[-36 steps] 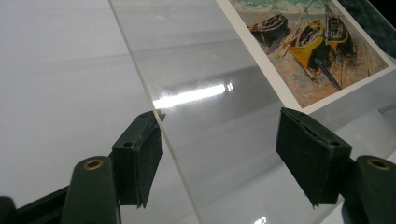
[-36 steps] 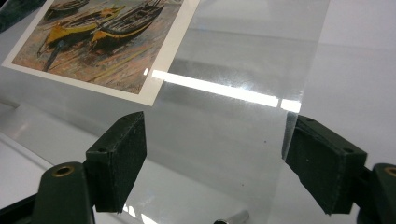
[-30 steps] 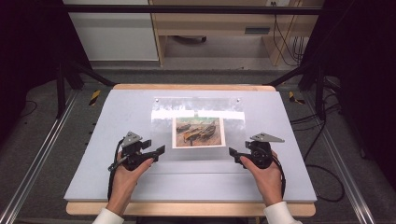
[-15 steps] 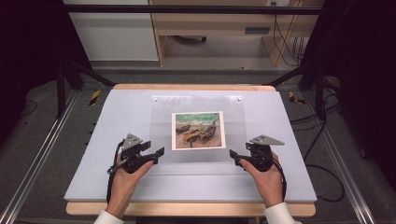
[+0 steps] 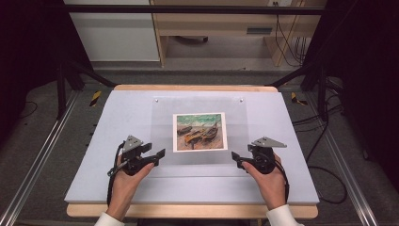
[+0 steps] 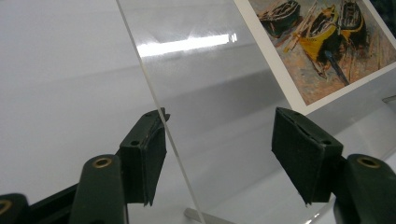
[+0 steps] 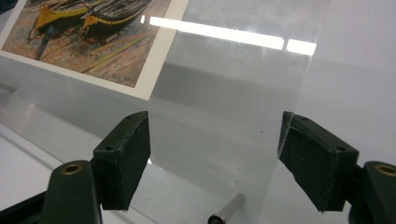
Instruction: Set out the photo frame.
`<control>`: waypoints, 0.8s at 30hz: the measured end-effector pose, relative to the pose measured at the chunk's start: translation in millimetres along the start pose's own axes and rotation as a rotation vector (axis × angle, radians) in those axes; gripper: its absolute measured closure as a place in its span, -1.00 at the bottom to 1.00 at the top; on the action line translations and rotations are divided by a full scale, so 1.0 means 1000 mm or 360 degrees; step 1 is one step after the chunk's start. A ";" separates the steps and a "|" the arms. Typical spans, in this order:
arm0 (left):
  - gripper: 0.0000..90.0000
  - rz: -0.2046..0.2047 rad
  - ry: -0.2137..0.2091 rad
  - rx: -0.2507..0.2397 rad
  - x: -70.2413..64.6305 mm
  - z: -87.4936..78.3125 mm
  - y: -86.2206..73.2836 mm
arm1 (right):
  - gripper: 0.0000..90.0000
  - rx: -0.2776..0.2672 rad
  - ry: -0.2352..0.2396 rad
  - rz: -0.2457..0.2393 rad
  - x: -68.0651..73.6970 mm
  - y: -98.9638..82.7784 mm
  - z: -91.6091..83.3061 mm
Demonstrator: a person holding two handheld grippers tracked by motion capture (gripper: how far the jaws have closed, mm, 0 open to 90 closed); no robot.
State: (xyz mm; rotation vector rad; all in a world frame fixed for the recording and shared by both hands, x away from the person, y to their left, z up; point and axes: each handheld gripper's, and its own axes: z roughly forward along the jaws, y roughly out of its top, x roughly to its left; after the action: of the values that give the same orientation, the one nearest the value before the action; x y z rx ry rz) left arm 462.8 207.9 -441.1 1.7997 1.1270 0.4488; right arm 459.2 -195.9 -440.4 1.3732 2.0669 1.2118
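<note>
I find both grippers parted — left gripper (image 5: pixel 159 154) astride the clear acrylic sheet's (image 5: pixel 197 162) edge, right gripper (image 5: pixel 236 160) ahead of a metal pin (image 7: pixel 227 210), pads off — boat print (image 5: pixel 199 131) beyond.

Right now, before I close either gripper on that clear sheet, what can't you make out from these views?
- Clear sheet, high view: its near edge fades into the white table; whether it lies flat or is raised is unclear.
- Boat picture, left gripper view: cut off by the frame's top and right edges.
- Metal pin, right gripper view: cut off by the bottom edge; its purpose is unclear.
</note>
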 end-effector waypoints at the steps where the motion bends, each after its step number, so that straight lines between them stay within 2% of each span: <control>1: -0.22 0.0001 0.0000 -0.0001 0.000 0.000 0.000 | -0.42 0.0000 -0.0002 -0.0002 0.000 0.000 0.000; 3: -0.21 0.0004 0.0002 -0.0001 -0.001 -0.001 0.000 | -0.40 0.0000 -0.0002 -0.0023 0.000 -0.001 -0.001; 24: -0.15 0.0039 0.0019 0.0005 -0.004 -0.006 -0.001 | -0.32 0.0001 -0.0026 -0.0049 0.003 -0.004 -0.007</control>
State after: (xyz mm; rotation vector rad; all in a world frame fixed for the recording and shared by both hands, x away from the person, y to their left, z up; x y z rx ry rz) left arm 455.9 207.9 -438.6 1.8171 1.1154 0.4729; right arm 450.8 -197.1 -439.0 1.3418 2.0698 1.1835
